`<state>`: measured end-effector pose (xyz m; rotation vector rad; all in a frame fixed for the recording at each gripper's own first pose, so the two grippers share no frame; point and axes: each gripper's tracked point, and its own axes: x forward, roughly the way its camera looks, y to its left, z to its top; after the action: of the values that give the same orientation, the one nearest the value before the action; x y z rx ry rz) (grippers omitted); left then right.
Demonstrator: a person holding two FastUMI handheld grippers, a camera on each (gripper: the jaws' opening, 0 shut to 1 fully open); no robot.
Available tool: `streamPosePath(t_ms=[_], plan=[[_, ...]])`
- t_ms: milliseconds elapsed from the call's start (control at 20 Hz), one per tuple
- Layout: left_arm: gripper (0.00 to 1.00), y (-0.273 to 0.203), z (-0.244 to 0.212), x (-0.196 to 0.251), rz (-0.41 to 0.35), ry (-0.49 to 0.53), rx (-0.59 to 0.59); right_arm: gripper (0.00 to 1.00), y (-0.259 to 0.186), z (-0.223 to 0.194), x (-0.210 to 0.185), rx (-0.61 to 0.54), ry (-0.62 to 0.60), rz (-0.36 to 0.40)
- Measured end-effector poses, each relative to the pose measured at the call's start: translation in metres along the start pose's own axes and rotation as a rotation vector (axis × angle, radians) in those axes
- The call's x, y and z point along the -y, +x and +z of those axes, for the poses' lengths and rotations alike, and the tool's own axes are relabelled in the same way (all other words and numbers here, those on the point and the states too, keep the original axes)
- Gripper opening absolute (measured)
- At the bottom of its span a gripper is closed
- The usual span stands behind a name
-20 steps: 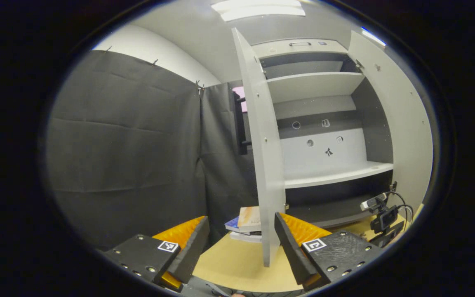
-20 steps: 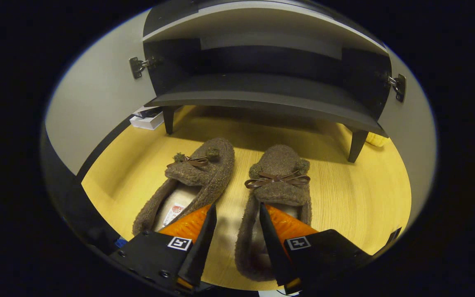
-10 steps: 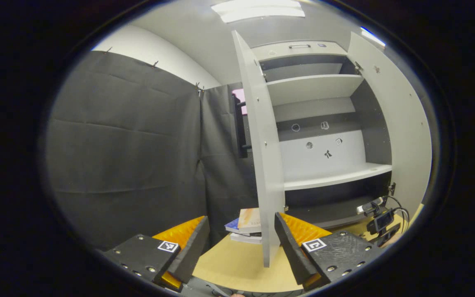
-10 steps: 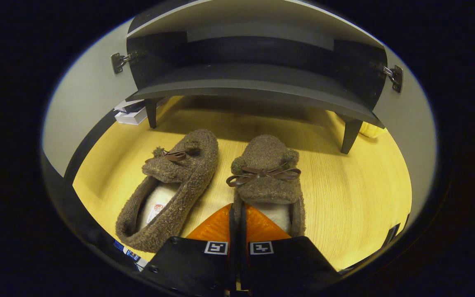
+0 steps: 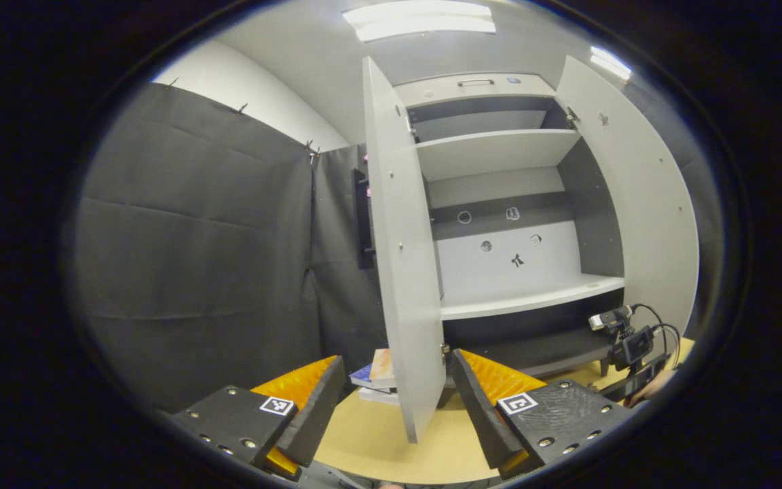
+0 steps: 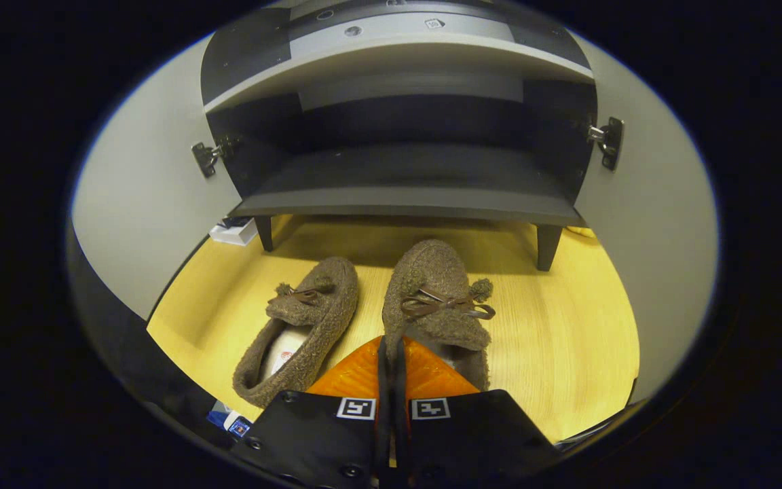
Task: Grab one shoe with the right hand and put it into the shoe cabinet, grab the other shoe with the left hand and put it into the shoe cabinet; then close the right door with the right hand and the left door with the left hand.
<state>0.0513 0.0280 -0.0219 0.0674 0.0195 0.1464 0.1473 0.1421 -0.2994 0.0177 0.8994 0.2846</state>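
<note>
I can read no text; the label inside the left slipper point(image 6: 281, 354) is too small to read.

Two brown fleecy shoes with bows lie before the shoe cabinet point(image 6: 404, 197): the left shoe point(image 6: 299, 329) flat, the right shoe point(image 6: 438, 299) tilted. Both cabinet doors, left door point(image 5: 401, 272) and right door point(image 5: 635, 204), stand open.

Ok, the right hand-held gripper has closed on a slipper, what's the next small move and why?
Probably carry the right slipper forward onto the cabinet's bottom shelf. The right hand-held gripper looks clamped on its inner edge, the toe seems raised, and both doors stand open with that shelf bare.
</note>
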Motion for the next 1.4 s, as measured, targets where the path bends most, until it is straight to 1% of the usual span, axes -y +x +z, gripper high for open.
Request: streamPosePath(t_ms=[100,150,200,250,300,450,500,550,650,700,800,850,900,950,1050,1100,1250,1300,1400], plan=[[0.98,-0.001,0.000,0.009,-0.022,-0.005,0.009,0.05,-0.014,0.012,0.000,0.031,0.007,0.013],[0.92,-0.001,0.001,0.014,-0.031,-0.009,0.011,0.05,-0.021,0.019,0.002,0.047,0.006,0.017],[0.92,-0.001,0.001,0.018,-0.041,-0.014,0.014,0.05,-0.028,0.026,0.003,0.063,0.002,0.018],[0.86,-0.001,0.003,0.022,-0.049,-0.019,0.018,0.05,-0.034,0.032,0.005,0.082,-0.002,0.016],[0.92,-0.001,0.002,0.026,-0.060,-0.024,0.022,0.05,-0.042,0.040,0.007,0.101,-0.007,0.013],[0.92,-0.001,0.006,0.035,-0.084,-0.030,0.033,0.05,-0.062,0.060,0.007,0.157,-0.011,0.019],[0.98,-0.001,0.006,0.037,-0.090,-0.033,0.038,0.05,-0.069,0.068,0.006,0.173,-0.015,0.022],[0.92,-0.001,0.008,0.039,-0.095,-0.036,0.041,0.05,-0.076,0.074,0.005,0.190,-0.018,0.025],[0.92,0.000,0.011,0.043,-0.107,-0.039,0.049,0.05,-0.090,0.090,0.001,0.231,-0.023,0.032],[0.86,-0.001,0.010,0.044,-0.112,-0.041,0.051,0.05,-0.096,0.099,0.000,0.251,-0.027,0.035],[0.86,0.000,0.011,0.046,-0.121,-0.041,0.056,0.05,-0.108,0.116,-0.002,0.291,-0.032,0.037],[0.92,0.001,0.012,0.047,-0.123,-0.041,0.057,0.05,-0.113,0.124,-0.002,0.309,-0.035,0.038],[0.92,0.003,0.012,0.048,-0.126,-0.043,0.059,0.05,-0.118,0.132,-0.001,0.326,-0.038,0.035],[0.98,0.003,0.013,0.048,-0.127,-0.046,0.061,0.05,-0.122,0.140,0.000,0.340,-0.039,0.032],[0.98,0.005,0.011,0.048,-0.127,-0.052,0.062,0.05,-0.131,0.153,0.001,0.365,-0.042,0.030],[0.92,0.008,0.010,0.049,-0.128,-0.055,0.061,0.05,-0.135,0.160,0.002,0.376,-0.049,0.027],[0.92,0.012,0.007,0.052,-0.137,-0.066,0.056,0.05,-0.141,0.183,0.004,0.418,-0.067,0.015],[0.92,0.015,0.006,0.054,-0.141,-0.067,0.054,0.02,-0.144,0.193,0.005,0.432,-0.070,0.010],[0.92,0.019,0.004,0.056,-0.147,-0.065,0.054,0.02,-0.145,0.213,0.006,0.463,-0.071,0.004]])
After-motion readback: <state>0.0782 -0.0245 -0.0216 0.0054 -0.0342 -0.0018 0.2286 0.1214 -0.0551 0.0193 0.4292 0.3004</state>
